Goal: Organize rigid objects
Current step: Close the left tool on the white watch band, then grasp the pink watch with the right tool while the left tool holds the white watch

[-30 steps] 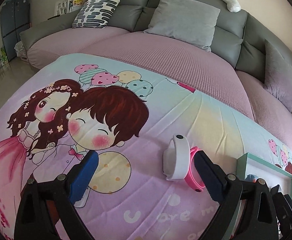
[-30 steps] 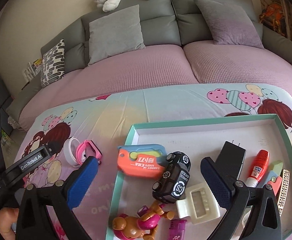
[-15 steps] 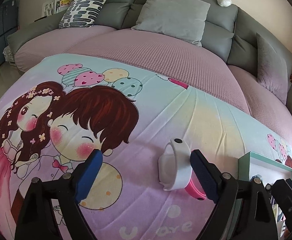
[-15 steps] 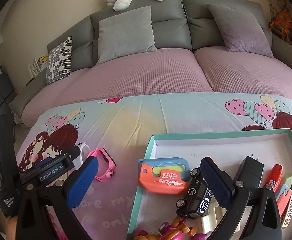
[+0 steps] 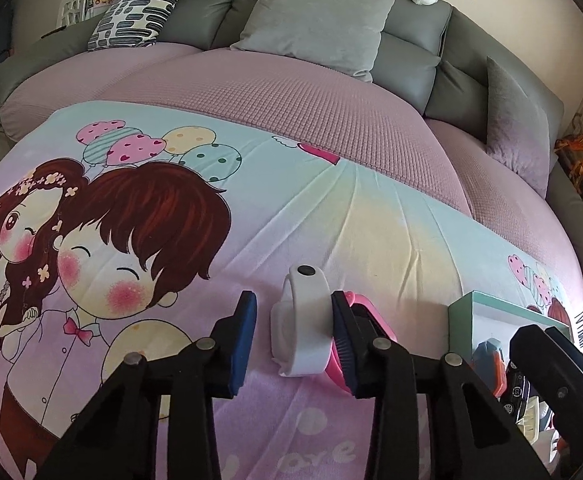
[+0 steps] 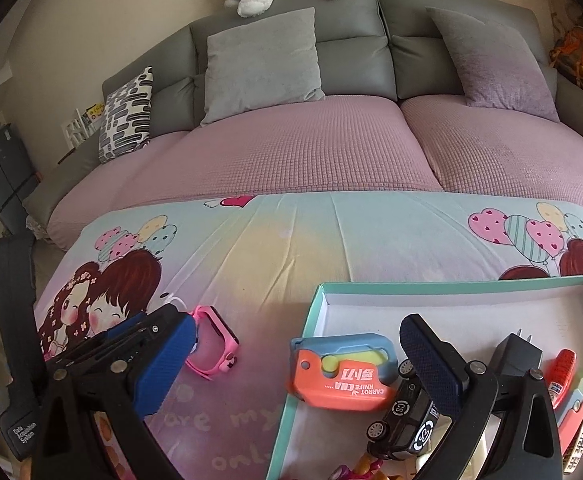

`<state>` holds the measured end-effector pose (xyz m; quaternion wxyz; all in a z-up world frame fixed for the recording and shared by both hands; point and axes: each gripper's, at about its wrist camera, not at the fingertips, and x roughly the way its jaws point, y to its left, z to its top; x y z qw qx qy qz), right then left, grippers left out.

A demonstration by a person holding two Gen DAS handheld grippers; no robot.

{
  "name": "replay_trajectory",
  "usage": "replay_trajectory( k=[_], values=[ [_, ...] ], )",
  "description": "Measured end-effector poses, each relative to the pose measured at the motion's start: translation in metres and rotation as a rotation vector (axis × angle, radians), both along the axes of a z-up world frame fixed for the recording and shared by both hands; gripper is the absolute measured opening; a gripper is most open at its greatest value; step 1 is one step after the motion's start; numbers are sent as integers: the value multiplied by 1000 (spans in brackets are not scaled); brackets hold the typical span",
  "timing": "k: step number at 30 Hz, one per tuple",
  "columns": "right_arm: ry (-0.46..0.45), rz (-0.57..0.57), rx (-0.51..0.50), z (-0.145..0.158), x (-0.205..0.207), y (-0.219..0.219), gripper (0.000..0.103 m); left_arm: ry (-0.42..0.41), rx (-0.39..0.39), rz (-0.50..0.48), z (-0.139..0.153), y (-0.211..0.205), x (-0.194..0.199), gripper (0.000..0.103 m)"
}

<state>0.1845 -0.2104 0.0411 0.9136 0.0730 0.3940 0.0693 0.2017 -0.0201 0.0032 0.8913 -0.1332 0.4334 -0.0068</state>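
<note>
The white wristband (image 5: 305, 316) stands on edge on the cartoon-printed sheet (image 5: 371, 220), right between the fingers of our left claw (image 5: 293, 332). Its right pad already lies against the band's side; the left pad is a small gap away, and the jaws are closing, so the band is not yet pinched. Just behind the right finger, touching the white band, lies the pink watch (image 6: 211, 344).

To do this well, we judge that we should let the left pad meet the band squarely across its broad side, keep the claw low so the pads catch the middle of the loop, and keep the right finger between the two bands so the pink one stays behind. A hollow loop may flex or twist out, so a steady close before lifting seems wise.

To the right of the left claw sits the teal-rimmed box (image 6: 315, 300), already holding the orange carrot knife (image 6: 343, 376) and the black toy car (image 6: 403, 416). Our right claw (image 6: 295, 372) hangs wide and empty over the box's near corner.
</note>
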Motion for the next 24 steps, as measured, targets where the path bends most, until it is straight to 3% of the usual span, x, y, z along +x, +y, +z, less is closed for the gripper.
replay_trajectory(
  k=[3,5,17,24],
  values=[
    [2,32,-2,2,6,5,103,-7,-22,-16,1,-1,-1,22],
    [0,48,-14,4,9,9,103,-6,-30,-26,1,-2,-1,20],
    [26,120,-44,2,22,30,102,-1,-50,44,6,22,-9,19],
    [43,177,-73,-3,24,51,94,18,-56,102,6,43,-13,19]
  ],
)
